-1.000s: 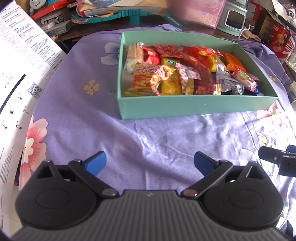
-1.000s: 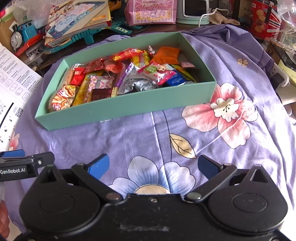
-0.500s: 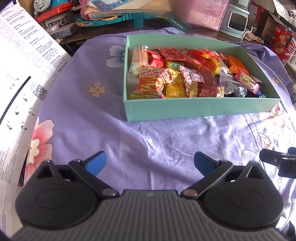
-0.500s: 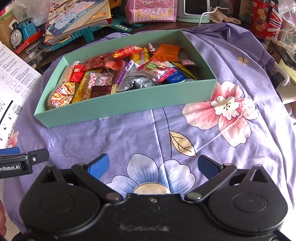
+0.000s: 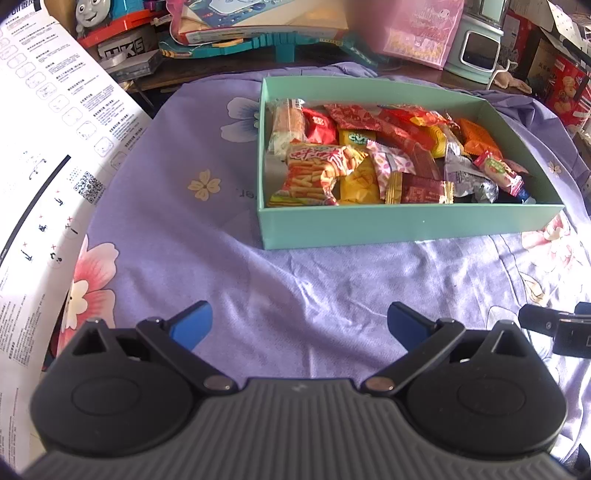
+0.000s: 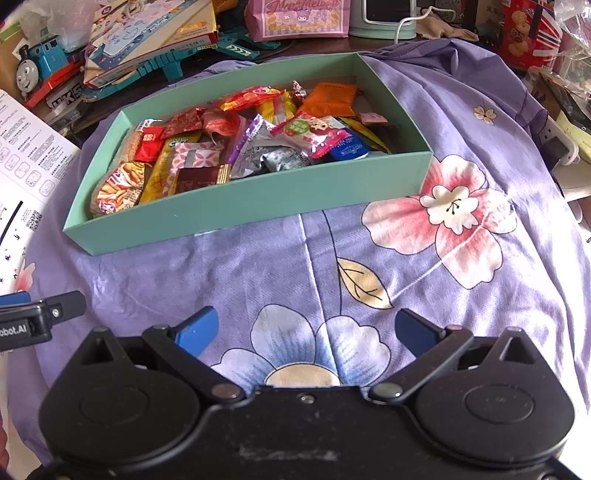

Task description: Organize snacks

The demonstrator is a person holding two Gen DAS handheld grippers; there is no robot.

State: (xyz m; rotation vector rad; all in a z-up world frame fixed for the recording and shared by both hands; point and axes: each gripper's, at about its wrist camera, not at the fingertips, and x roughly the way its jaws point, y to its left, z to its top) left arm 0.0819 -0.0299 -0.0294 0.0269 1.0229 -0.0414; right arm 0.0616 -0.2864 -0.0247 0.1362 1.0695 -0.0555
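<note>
A mint-green box (image 5: 406, 225) sits on the purple floral cloth (image 5: 295, 280), filled with several wrapped snacks (image 5: 369, 158). It also shows in the right wrist view (image 6: 236, 210), with its snacks (image 6: 258, 147). My left gripper (image 5: 299, 319) is open and empty, held above bare cloth in front of the box. My right gripper (image 6: 306, 328) is open and empty too, over a printed flower in front of the box. Each gripper's tip shows at the other view's edge.
A white printed sheet (image 5: 44, 155) lies at the left. Behind the cloth is clutter: a toy train (image 6: 37, 70), books (image 6: 147, 33), a pink bag (image 6: 295, 16), a mint-green appliance (image 5: 476, 48) and red tins (image 6: 528, 29).
Both grippers have drawn back a little and shifted left, so the box sits further right and further off in view. Both jaws stay open.
</note>
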